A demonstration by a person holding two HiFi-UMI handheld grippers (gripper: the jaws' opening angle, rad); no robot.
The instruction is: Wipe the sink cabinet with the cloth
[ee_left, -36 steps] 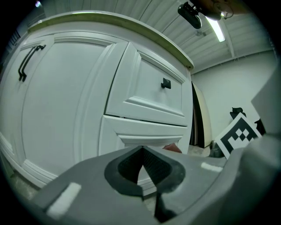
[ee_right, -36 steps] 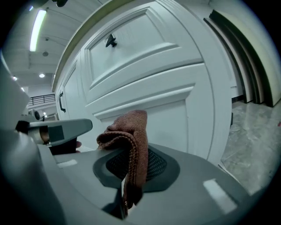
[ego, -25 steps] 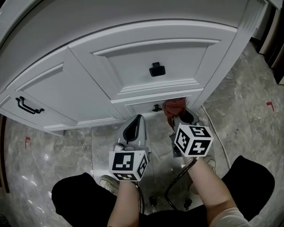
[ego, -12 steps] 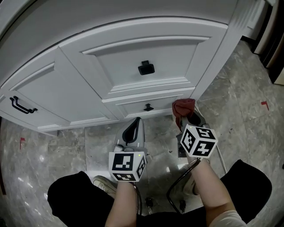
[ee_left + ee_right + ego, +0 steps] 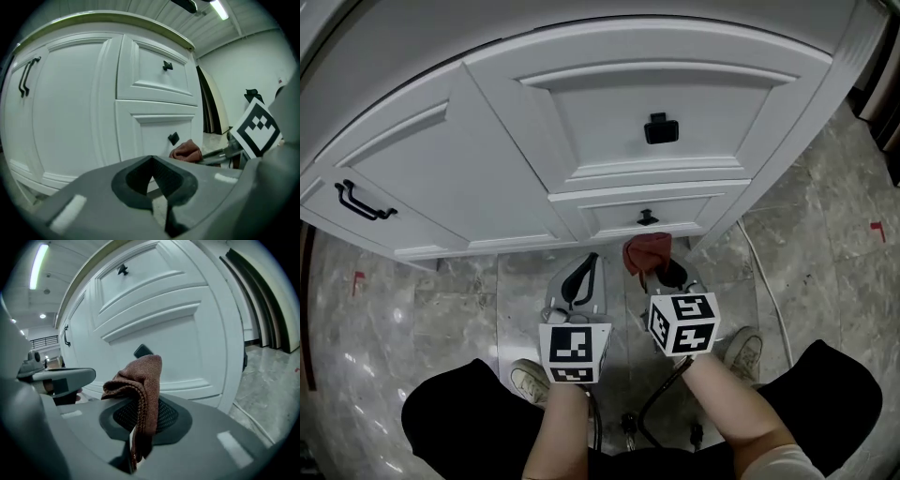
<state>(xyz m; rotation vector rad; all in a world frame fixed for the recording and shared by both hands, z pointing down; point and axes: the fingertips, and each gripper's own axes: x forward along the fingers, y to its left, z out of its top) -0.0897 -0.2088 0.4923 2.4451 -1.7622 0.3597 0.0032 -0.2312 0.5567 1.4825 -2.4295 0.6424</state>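
The white sink cabinet (image 5: 609, 122) curves across the top of the head view, with a door at left and two drawers in the middle. My right gripper (image 5: 659, 272) is shut on a reddish-brown cloth (image 5: 646, 253) just below the lower drawer's black knob (image 5: 647, 217). In the right gripper view the cloth (image 5: 140, 385) hangs bunched between the jaws, close to the lower drawer front (image 5: 178, 348). My left gripper (image 5: 578, 279) is shut with nothing in it, low beside the right one. The cloth (image 5: 186, 151) also shows in the left gripper view, near the knob (image 5: 173, 138).
A black bar handle (image 5: 361, 202) sits on the cabinet door at left, and a black square knob (image 5: 660, 128) on the upper drawer. Grey marble floor (image 5: 825, 272) surrounds the cabinet. A white cable (image 5: 764, 281) runs along the floor at right. The person's shoes (image 5: 741, 349) and knees are below.
The right gripper with the cloth has shifted left, from the cabinet's right corner to under the lower drawer knob. The head view has swung right. The left gripper stays shut.
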